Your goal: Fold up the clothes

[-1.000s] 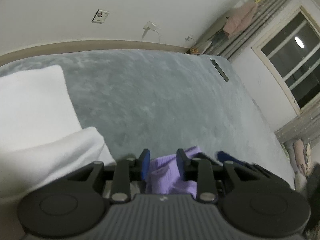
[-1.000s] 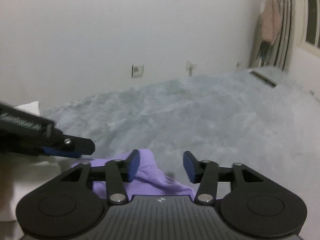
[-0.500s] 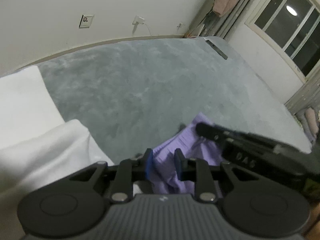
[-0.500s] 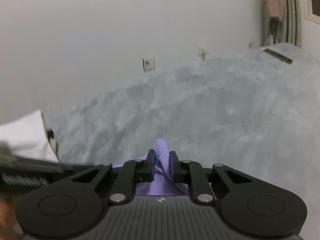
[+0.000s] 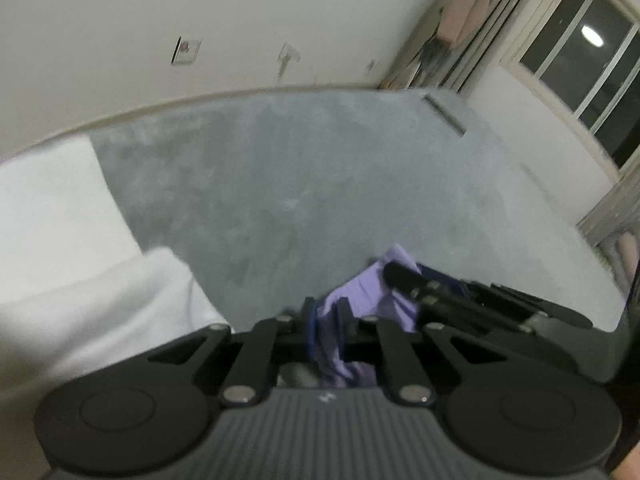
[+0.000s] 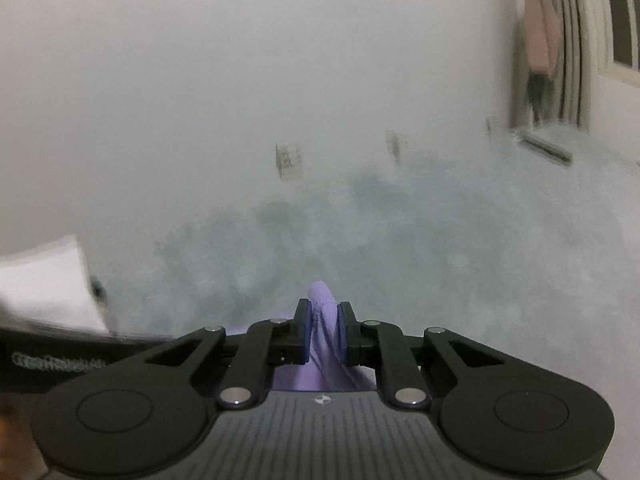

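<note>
While both claws pinch the purple garment [image 5: 362, 300] above the grey bed [image 5: 320, 184], left claw [image 5: 326, 330] and right claw [image 6: 322, 332] at its edge, I'd expect limp, light cloth (sagging between grips), right claw at my two o'clock.

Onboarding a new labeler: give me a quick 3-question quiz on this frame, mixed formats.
1. True or false: the left gripper is shut on the purple garment.
2. What does the right gripper hold? A) white cloth B) purple garment C) nothing
3. Fill in: the white cloth lies on the ___ side of the grey blanket in the left wrist view.

Key: 1 true; 2 B; 3 left
</note>
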A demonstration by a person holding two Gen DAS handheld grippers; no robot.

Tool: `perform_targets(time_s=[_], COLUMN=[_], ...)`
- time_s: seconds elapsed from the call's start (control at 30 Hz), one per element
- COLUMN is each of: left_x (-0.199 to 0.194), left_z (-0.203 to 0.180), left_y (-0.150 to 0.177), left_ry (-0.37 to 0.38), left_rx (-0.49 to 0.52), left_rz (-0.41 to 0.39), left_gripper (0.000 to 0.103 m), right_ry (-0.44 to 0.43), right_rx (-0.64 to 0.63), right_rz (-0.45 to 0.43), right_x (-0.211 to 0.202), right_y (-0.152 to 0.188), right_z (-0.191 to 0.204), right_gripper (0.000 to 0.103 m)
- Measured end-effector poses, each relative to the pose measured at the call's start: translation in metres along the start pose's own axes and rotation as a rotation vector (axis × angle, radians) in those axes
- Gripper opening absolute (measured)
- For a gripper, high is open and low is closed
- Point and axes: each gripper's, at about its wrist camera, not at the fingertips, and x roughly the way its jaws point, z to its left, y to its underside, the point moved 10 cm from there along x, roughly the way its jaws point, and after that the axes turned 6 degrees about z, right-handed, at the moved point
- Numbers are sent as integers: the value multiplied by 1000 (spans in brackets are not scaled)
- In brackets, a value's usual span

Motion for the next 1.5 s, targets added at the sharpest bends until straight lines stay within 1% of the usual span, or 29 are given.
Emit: perform_targets(time_s=[0.03, 0.1, 0.13, 0.2, 0.23, 0.3, 0.33, 0.4, 0.47, 0.53, 0.63, 0.7, 0.73, 0.77, 0.83, 0.93, 0.97, 1.07, 1.13, 1.23, 1.27, 1.3, 1.37, 1.4, 1.43, 1.47, 1.5], left_x=[0, -4, -6, -9, -10, -14, -17, -24, -32, -40, -50, -55, -57, -57, -55, -48, -45, -36, -33, -37, -38, -40, -41, -40, -39, -39, -39], left_z=[0, 1, 1, 3, 5, 6, 5, 1, -5, -14, -36, -54, -64, -75, -89, -100, -101, -97, -93, -96, -98, -100, -103, -104, -105, -105, -105], left_y=[0, -1, -1, -2, -3, -5, -6, -8, -9, -7, 2, 14, 23, 33, 54, 78, 84, 93, 98, 101, 101, 101, 102, 103, 104, 105, 105], left_ry=[0, 8, 11, 24, 34, 37, 30, 19, 11, 6, 34, 60, 76, 94, 122, 144, 145, 115, 109, 114, 116, 118, 125, 130, 136, 141, 146], left_rx=[3, -3, -6, -28, -45, -55, -47, -26, 2, 32, 98, 167, 209, 248, 302, 347, 357, 355, 344, 363, 371, 380, 394, 398, 399, 397, 395], left_rz=[1, 2, 2, 4, 6, -3, -15, -39, -65, -88, -101, -99, -91, -78, -36, 24, 40, 72, 93, 89, 85, 81, 79, 86, 92, 97, 100], left_gripper=[9, 12, 12, 12, 12, 12, 13, 20, 29, 29, 29, 30, 32, 34, 35, 35, 35, 35, 35, 36, 38, 38, 39, 39, 39, 39, 39], right_ry=[21, 53, 68, 73, 68, 67, 84, 117, 150, 183, 232, 265, 282, 297, 328, 370, 369, 417, 423, 455, 464, 472, 471, 470, 472, 477, 485], right_rx=[-6, 11, 25, 95, 123, 154, 170, 204, 238, 272, 323, 356, 367, 358, 340, 311, 293, 187, 151, 103, 92, 82, 73, 66, 57, 57, 65], right_rz=[30, -38, -75, -168, -190, -189, -177, -151, -126, -101, -62, -37, -24, -11, 14, 53, 67, 105, 111, 111, 112, 113, 115, 116, 116, 114, 106], right_x=[7, -10, -20, -55, -71, -101, -113, -137, -161, -185, -222, -247, -257, -259, -264, -270, -267, -260, -257, -254, -253, -251, -246, -242, -241, -241, -244], right_y=[5, -3, -7, -18, -17, -4, 12, 43, 75, 107, 156, 188, 202, 210, 226, 249, 250, 253, 251, 251, 251, 250, 250, 248, 249, 248, 246], right_z=[-1, -6, -9, -21, -25, -29, -31, -35, -38, -42, -47, -50, -51, -50, -49, -46, -43, -39, -36, -35, -36, -38, -40, -39, -38, -37, -38], right_gripper=[18, 25, 27, 34, 34, 34, 33, 33, 33, 33, 33, 33, 33, 33, 33, 33, 33, 33, 33, 32, 30, 24, 18, 12, 9, 3, 2])
